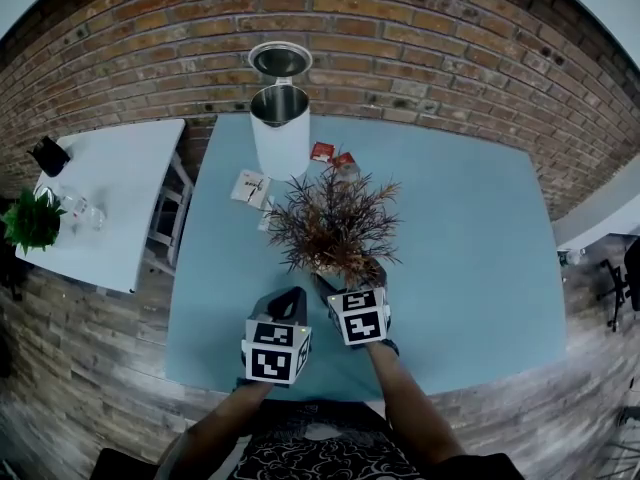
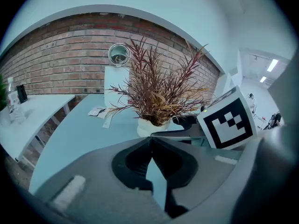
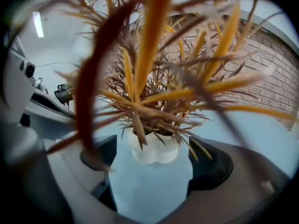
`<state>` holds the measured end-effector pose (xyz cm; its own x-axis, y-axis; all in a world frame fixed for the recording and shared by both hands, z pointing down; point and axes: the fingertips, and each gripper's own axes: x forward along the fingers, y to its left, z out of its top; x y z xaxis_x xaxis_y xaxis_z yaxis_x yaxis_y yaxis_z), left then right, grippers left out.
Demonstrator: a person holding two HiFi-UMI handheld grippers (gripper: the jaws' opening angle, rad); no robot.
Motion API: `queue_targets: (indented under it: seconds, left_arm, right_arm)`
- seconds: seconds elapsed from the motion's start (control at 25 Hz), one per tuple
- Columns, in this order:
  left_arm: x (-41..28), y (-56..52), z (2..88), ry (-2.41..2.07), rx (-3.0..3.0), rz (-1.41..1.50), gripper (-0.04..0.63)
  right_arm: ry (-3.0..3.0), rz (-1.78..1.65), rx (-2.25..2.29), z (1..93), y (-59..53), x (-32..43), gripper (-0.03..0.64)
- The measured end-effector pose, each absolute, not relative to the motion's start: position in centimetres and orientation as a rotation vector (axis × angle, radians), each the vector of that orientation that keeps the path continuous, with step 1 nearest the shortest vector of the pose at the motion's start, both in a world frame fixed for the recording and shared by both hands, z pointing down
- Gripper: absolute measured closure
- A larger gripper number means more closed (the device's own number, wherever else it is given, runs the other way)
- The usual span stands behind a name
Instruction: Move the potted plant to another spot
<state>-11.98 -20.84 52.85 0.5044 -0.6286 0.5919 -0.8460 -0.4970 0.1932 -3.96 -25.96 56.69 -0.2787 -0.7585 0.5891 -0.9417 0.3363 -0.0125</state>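
On the blue table (image 1: 470, 228) before you, the potted plant (image 3: 153, 149) stands ungripped between your right gripper's (image 3: 154, 171) wide-open jaws, your left gripper (image 2: 150, 146) closed on nothing, so grasp, carry and set-down seemingly all remain.

Seemingly an office lounge: brick wall (image 1: 400, 28), blue table (image 1: 470, 248), kettle (image 1: 281, 118).

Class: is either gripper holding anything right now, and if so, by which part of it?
Nothing is held. The right gripper is wide open, with the white pot just before it, untouched. The left gripper is shut and empty.
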Motion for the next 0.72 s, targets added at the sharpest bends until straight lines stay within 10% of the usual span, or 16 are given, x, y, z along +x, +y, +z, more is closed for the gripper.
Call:
queue_targets:
  seconds: [0.72]
  left_arm:
    - [-11.3, -20.9, 53.8, -1.128, 2.308, 0.627, 0.594]
  right_arm:
    - [-2.106, 0.485, 1.459, 58.8, -28.8, -4.0, 0.152]
